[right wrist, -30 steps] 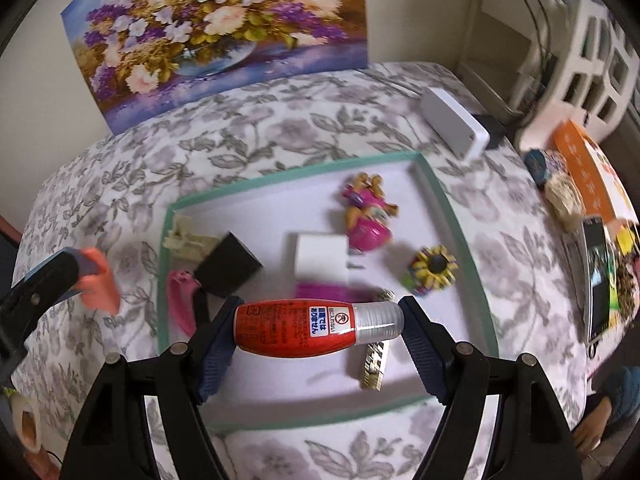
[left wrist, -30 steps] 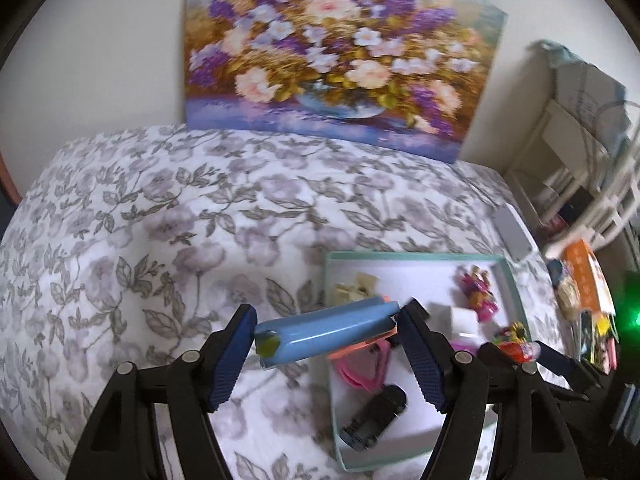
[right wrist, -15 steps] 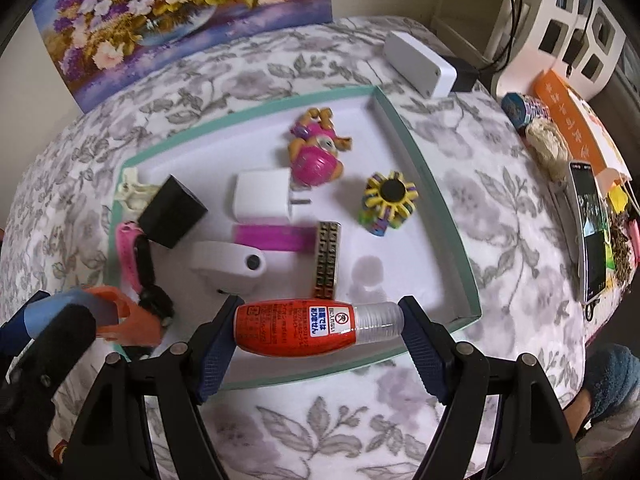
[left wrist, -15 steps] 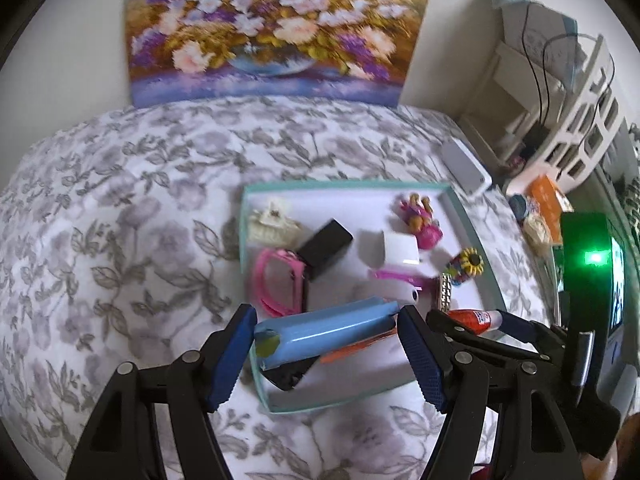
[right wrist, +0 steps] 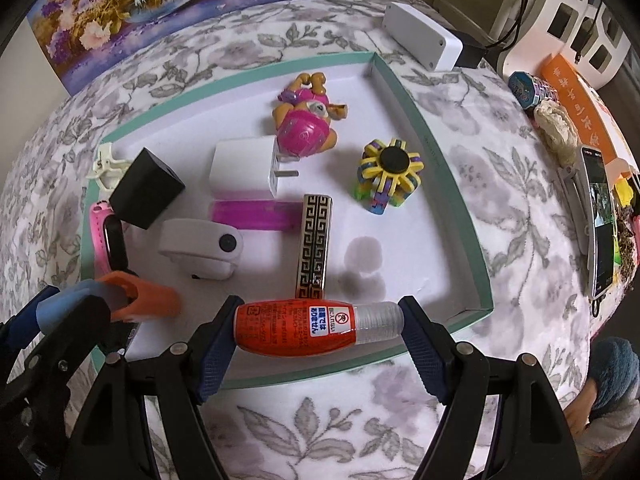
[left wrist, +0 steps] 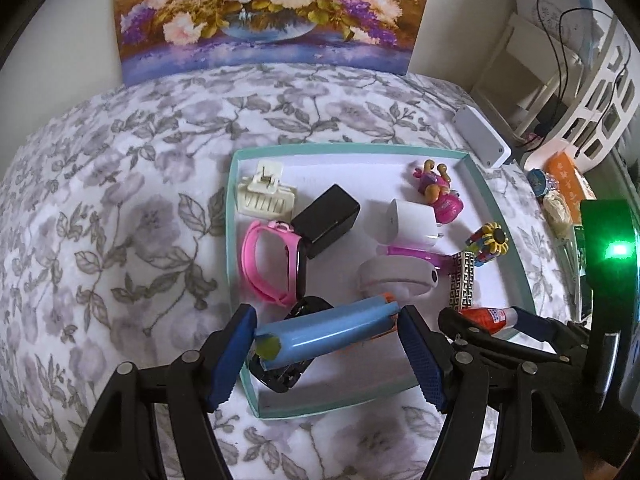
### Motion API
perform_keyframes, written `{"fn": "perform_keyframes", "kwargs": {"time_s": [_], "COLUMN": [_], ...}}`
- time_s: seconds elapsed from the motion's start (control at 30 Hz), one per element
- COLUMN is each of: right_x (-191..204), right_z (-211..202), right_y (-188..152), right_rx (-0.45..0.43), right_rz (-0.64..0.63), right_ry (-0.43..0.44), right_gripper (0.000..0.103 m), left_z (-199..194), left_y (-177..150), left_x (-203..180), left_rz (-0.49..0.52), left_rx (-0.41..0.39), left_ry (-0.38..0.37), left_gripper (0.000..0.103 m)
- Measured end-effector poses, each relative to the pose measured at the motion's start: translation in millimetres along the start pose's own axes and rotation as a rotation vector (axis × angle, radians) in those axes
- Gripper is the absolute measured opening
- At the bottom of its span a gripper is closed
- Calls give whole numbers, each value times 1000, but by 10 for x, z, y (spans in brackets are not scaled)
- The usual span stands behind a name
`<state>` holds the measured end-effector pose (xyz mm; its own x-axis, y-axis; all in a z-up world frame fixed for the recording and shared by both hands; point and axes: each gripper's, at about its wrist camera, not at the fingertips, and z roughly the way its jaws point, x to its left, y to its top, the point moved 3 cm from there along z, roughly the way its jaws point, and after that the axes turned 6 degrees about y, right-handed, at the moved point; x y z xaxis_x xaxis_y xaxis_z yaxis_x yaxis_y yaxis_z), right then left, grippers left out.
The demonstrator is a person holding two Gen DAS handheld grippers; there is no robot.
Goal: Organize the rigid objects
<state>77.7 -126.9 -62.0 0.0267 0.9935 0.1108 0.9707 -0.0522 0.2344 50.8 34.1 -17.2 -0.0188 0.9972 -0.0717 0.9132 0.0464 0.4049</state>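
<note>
1. The left tongs (left wrist: 326,344) are clamping a blue tube with an orange end (left wrist: 326,334) crosswise, hovering over the near left corner of the teal-rimmed tray (left wrist: 502,216).
2. The right tongs (right wrist: 320,326) are gripping a red bottle with a clear cap (right wrist: 296,326) sideways above the tray's near edge.
3. The tray is sitting on a floral bedspread (left wrist: 120,200), holding a pink watch (left wrist: 268,268) and a black box (left wrist: 326,220), touching.

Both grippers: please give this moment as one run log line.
left gripper: shut on blue tube | right gripper: shut on red bottle | both over teal tray
</note>
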Motion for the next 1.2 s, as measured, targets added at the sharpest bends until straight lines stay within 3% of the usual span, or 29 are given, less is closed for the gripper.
{"fn": "perform_keyframes", "kwargs": {"time_s": [0.13, 0.23, 0.37, 0.53, 0.6, 0.97, 1.07, 1.2], "right_x": [6, 10, 21, 19, 21, 71, 94, 154], "right_z": [17, 39, 62, 70, 68, -54, -122, -176], "right_y": [-6, -12, -23, -24, -32, -85, -115, -151], "right_rx": [5, 12, 22, 19, 15, -39, -58, -73], "right_rz": [-5, -6, -9, -10, -12, -25, -23, -31], "right_ry": [0, -4, -3, -9, -10, 2, 17, 33], "right_gripper": [79, 79, 79, 79, 79, 83, 93, 93], "left_z": [35, 22, 0, -67, -104, -112, -99, -112], "left_y": [-2, 0, -5, -35, -59, -189, -242, -301], "left_x": [38, 58, 97, 198, 257, 788, 921, 1011], "left_rz": [-31, -41, -49, -53, -60, -182, -218, -243], "left_rx": [14, 11, 16, 0, -7, 20, 38, 42], "left_ry": [-43, -45, -43, 19, 35, 164, 180, 181], "left_gripper": [78, 88, 89, 90, 103, 103, 103, 103]}}
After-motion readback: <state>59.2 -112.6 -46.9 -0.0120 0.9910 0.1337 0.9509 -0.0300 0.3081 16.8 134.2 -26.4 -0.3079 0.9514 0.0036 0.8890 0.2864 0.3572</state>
